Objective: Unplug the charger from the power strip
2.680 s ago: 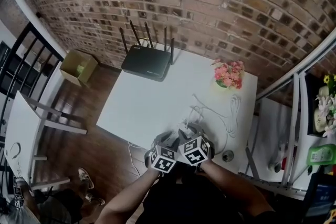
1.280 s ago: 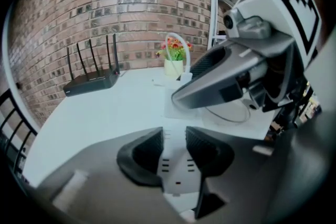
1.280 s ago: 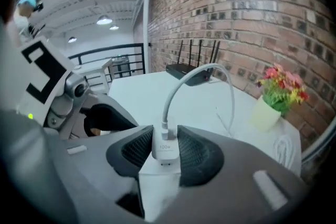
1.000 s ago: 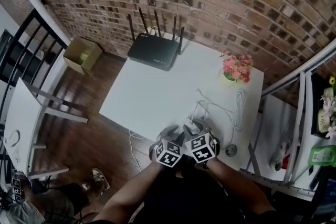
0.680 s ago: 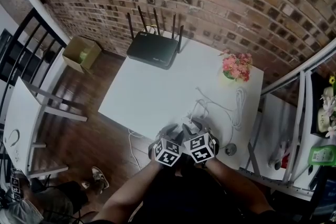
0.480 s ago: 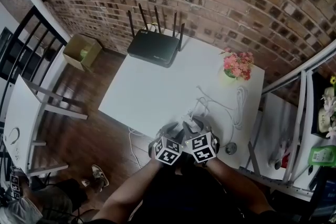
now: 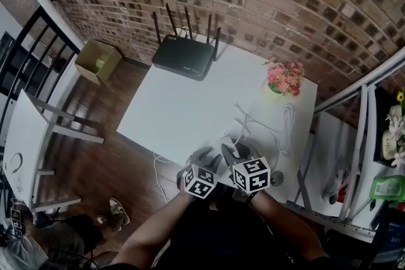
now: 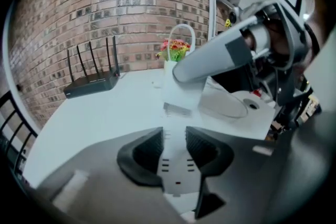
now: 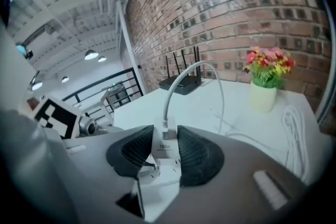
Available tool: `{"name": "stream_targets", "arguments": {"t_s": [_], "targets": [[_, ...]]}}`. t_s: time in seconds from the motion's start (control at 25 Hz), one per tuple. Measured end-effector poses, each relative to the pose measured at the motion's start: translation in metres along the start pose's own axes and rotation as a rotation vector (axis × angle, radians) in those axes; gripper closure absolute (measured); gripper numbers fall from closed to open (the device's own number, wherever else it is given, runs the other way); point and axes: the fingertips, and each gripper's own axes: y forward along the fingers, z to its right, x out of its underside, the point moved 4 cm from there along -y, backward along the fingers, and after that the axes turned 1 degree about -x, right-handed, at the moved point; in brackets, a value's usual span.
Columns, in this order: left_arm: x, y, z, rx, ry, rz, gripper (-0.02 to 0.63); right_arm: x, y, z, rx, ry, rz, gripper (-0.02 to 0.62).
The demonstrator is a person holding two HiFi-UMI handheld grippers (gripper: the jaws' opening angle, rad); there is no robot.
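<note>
The charger [image 9: 164,149] sits at the near edge of the table [image 7: 183,110], a little right of middle, pinched by its sides between the fingers of the right gripper [image 9: 165,135]. Its cable [image 9: 169,97] arches up and away toward the far side. Right beneath it is the power strip [image 8: 176,173], and the left gripper [image 8: 174,136] has its fingers clamped on the strip's two long edges. I can't tell whether the prongs are out of the socket or only partly. The grip on the charger looks tilted, not square, so a pull from here could come off at an angle, jam the prongs and lever the strip up with it. The left hold is on smooth plastic close to the table edge; if it slips, the strip could jump or slide off toward the person. The charger's sides are slick too, so it might pop out of the fingers mid-pull. A hard yank would also drag the cable, which runs across the table near the flowers [image 7: 283,80] on the far right.
</note>
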Motion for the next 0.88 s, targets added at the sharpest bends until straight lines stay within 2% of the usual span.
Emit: {"name": "stream_targets", "arguments": {"t_s": [0.16,0.44,0.64,0.88], "targets": [[0.0,-0.005,-0.005,0.002,-0.027,0.01,0.465,-0.01,-0.017,0.014,-0.058,0.239,0.066,0.453],[-0.013,-0.041,-0.012,-0.014,-0.113,0.093,0.456,-0.006,-0.053,0.052,-0.094,0.542,0.131,0.453],[-0.009,-0.055,-0.009,-0.011,-0.161,0.098,0.456,0.011,-0.074,0.073,-0.067,0.703,0.181,0.453],[0.002,-0.066,-0.006,-0.008,-0.205,0.088,0.456,0.041,-0.082,0.09,-0.039,0.814,0.193,0.453]]}}
